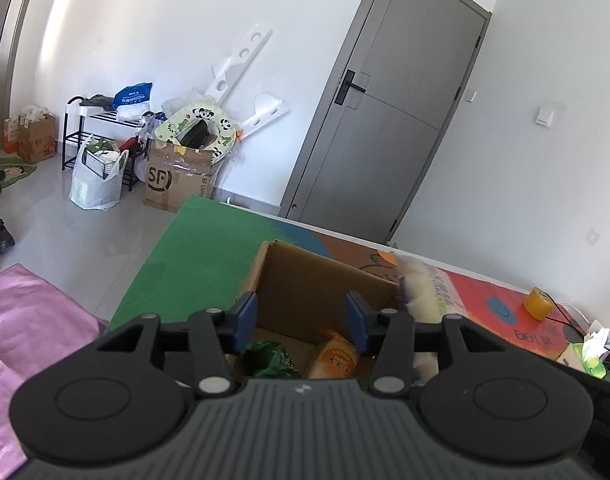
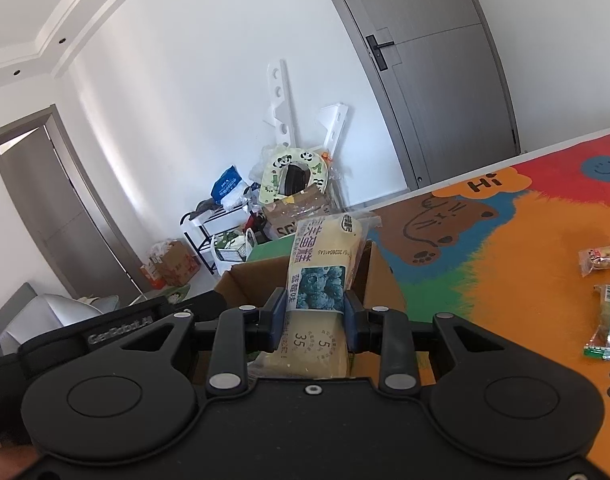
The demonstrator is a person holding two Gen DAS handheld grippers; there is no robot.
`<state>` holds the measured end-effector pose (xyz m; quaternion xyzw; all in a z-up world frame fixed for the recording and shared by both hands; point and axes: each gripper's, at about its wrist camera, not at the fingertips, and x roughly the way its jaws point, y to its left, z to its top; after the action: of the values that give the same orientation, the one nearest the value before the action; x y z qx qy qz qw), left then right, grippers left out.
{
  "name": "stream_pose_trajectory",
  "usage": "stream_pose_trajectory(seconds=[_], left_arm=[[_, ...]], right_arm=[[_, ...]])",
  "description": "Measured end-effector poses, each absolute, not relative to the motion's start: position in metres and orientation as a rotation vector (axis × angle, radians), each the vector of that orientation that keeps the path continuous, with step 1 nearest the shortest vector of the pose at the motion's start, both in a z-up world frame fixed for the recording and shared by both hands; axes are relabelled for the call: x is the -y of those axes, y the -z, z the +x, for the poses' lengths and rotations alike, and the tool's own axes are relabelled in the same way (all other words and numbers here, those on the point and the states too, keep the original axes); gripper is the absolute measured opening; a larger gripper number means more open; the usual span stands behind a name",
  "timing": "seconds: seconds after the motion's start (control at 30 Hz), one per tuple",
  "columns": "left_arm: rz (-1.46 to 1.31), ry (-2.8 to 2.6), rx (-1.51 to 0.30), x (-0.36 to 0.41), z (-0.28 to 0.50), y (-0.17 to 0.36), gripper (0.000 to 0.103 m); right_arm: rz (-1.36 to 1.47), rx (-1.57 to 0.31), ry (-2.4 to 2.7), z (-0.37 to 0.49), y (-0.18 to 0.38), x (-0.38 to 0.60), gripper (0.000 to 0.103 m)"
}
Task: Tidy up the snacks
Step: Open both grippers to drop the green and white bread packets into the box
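An open cardboard box [image 1: 305,280] stands on the colourful mat. My left gripper [image 1: 301,320] hangs over it, open, with nothing between its blue pads. Below it in the box lie a green packet [image 1: 271,358] and an orange packet [image 1: 333,360]. My right gripper [image 2: 315,318] is shut on a pale yellow cake packet [image 2: 323,264] with a blueberry picture, held upright over the box's [image 2: 379,276] right side. In the left wrist view that cake packet [image 1: 421,292] shows blurred by the box's right wall.
Several loose snack packets [image 2: 603,260] lie on the orange part of the mat [image 2: 505,280] at the right. A roll of tape [image 1: 537,303] and a tissue box [image 1: 585,356] sit at the table's far right. Floor clutter and a grey door [image 1: 385,120] stand beyond.
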<state>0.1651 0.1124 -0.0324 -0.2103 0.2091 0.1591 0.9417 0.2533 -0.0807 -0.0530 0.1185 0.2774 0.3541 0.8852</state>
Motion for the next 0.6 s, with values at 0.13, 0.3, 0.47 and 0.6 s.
stream_pose_trajectory(seconds=[0.13,0.3,0.47,0.6], left_arm=[[-0.439,-0.316,-0.436,-0.113,0.162,0.031,0.05],[-0.435,-0.319,-0.435,-0.105,0.159,0.025,0.066],[-0.421,-0.328,-0.44,-0.093,0.156,0.023,0.072],[-0.409,-0.335,-0.451,-0.083,0.155,0.023,0.075]], right_arm=[[0.256,-0.573,-0.721,0.254,0.051,0.083,0.035],[0.282,-0.549,-0.698,0.247,0.045,0.099,0.049],[0.303,-0.542,-0.672,0.242,0.045,0.119,0.057],[0.324,-0.553,-0.65,0.241,0.049,0.135,0.062]])
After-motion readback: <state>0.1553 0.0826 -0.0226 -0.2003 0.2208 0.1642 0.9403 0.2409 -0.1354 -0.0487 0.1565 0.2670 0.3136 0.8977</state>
